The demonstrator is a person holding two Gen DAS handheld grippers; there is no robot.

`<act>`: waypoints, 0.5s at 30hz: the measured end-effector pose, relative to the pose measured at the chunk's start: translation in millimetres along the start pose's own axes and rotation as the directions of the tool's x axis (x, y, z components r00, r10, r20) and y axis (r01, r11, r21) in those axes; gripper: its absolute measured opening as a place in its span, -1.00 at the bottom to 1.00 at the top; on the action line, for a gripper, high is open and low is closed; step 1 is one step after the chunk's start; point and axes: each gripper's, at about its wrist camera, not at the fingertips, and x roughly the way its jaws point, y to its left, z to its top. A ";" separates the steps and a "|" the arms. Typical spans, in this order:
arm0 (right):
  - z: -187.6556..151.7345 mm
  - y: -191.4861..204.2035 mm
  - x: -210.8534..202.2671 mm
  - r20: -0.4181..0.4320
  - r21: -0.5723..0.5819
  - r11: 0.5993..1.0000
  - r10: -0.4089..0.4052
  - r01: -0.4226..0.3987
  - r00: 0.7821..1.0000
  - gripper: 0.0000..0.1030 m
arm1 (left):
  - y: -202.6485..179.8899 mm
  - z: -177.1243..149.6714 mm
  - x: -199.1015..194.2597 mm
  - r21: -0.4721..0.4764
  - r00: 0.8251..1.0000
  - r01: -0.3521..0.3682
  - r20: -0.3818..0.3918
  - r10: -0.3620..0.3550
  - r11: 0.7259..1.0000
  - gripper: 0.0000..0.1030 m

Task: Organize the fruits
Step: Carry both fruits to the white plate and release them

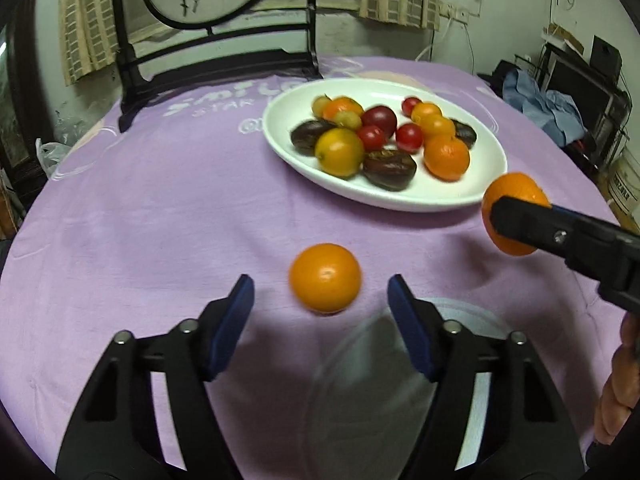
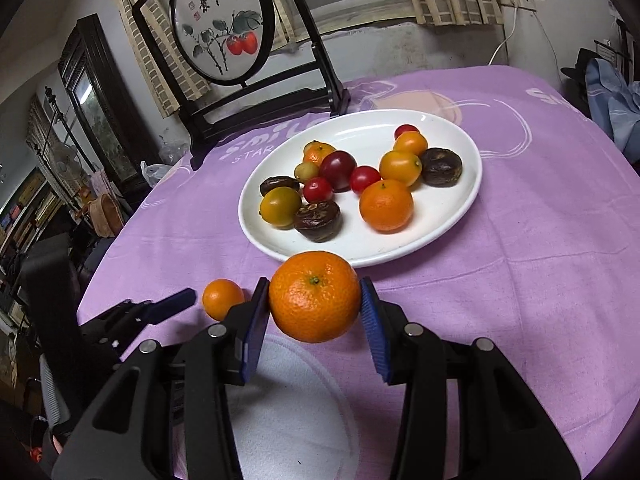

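Orange mandarin (image 2: 315, 297) — firm, light, clamped across its middle in your right tool (image 2: 315, 304). Small orange (image 1: 325, 278) — smooth, rolls easily; left tool (image 1: 320, 300) gapes around it.

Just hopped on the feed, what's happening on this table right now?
A person is sorting fruit with two handheld grippers. The right gripper is clamped on a mandarin, held near the white plate of mixed fruit. The left gripper is open, with a small orange on the purple tablecloth just ahead of its fingertips, not gripped.
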 end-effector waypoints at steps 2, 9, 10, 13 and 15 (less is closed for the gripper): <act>-0.5 2.0 -0.7 0.005 -0.012 1.000 -0.006 0.006 1.000 -0.13 | 1.0 0.4 5.0 -0.008 1.000 -0.003 -0.009 0.003 1.000 0.23; -0.1 1.0 -1.6 0.009 -0.014 1.000 -0.015 0.015 1.000 -0.13 | 1.3 -0.9 14.9 -0.016 1.000 -0.001 -0.031 0.001 1.000 -0.23; 0.0 1.1 -1.5 0.009 -0.016 1.000 -0.014 0.014 1.000 -0.13 | 1.1 -1.2 14.4 -0.016 1.000 -0.003 -0.031 0.002 1.000 -0.23; -1.1 3.4 -1.9 0.009 -0.031 0.999 -0.012 0.012 1.000 -0.13 | 2.1 -1.2 5.9 -0.037 1.000 0.014 -0.018 -0.015 0.999 -0.23; -2.3 6.9 -2.8 0.014 -0.049 0.999 -0.015 0.015 1.000 -0.13 | 0.3 0.8 -4.9 -0.035 1.000 0.014 0.012 -0.014 0.999 -0.23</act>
